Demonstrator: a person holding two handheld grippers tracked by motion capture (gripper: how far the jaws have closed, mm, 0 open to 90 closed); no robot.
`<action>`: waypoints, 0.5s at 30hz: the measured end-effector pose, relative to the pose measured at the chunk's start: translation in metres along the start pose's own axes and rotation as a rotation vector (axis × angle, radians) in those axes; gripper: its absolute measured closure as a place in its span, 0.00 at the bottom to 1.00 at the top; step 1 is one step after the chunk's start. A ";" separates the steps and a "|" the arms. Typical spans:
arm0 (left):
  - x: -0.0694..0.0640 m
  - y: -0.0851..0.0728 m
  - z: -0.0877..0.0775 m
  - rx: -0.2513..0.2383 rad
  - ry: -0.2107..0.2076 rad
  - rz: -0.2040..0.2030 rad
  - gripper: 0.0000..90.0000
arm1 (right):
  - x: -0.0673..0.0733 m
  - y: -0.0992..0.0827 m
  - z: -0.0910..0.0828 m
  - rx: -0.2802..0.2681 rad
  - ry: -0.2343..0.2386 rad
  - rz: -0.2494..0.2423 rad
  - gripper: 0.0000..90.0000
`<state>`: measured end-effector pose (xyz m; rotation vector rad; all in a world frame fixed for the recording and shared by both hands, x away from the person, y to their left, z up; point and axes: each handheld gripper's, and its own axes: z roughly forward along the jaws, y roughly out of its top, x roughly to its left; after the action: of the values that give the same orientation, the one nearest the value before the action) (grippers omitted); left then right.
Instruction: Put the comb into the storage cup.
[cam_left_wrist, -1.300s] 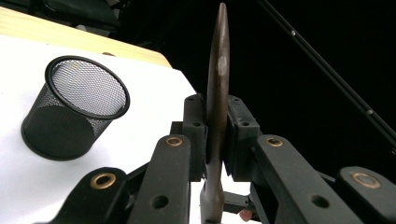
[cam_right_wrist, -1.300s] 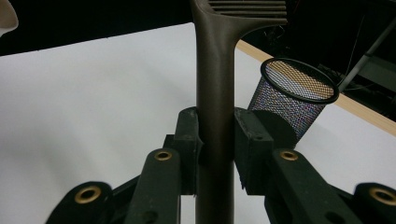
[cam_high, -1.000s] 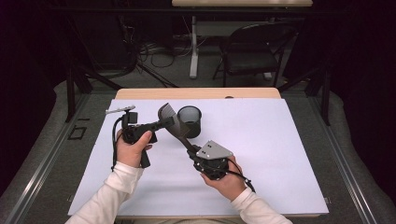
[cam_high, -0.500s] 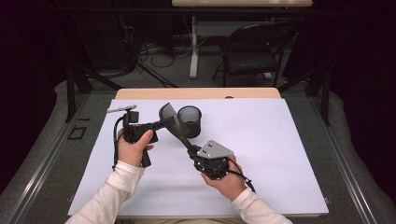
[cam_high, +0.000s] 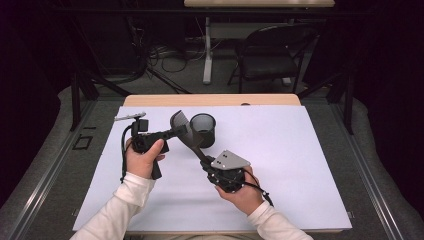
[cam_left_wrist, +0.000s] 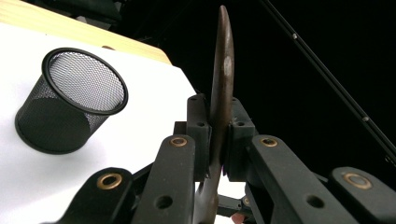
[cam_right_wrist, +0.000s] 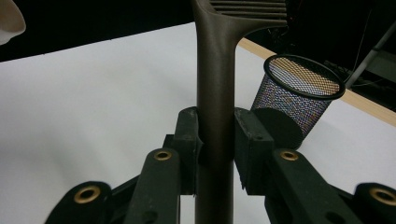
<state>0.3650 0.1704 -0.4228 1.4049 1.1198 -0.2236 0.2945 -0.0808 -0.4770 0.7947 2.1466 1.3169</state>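
Spatula (cam_high: 186, 134) was what both my tools held — a dark slotted one, raised off the white table (cam_high: 300, 165) and slanting between them. On the left, my left gripper (cam_high: 172, 133) had its jaws clamped on the thin edge of the blade end (seen edge-on in the left gripper view (cam_left_wrist: 220, 93)). Just beyond stood a black mesh cup (cam_high: 202, 129), upright on the table, close beside the blade. Further right and nearer me, my right gripper (cam_high: 206, 162) was closed on the handle (cam_right_wrist: 215, 116) — pads pressing both sides.
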 end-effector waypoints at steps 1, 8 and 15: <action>0.000 0.000 0.000 0.000 0.000 0.001 0.93 | 0.000 0.000 0.000 0.002 0.001 -0.001 0.81; 0.000 0.000 0.001 0.001 0.000 0.007 0.93 | -0.001 0.000 0.000 0.006 0.003 0.004 0.81; 0.000 0.000 0.002 -0.004 0.000 -0.001 0.93 | -0.001 0.000 0.000 0.005 0.003 0.010 0.81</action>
<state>0.3660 0.1691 -0.4234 1.4014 1.1205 -0.2214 0.2951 -0.0812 -0.4772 0.8071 2.1513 1.3189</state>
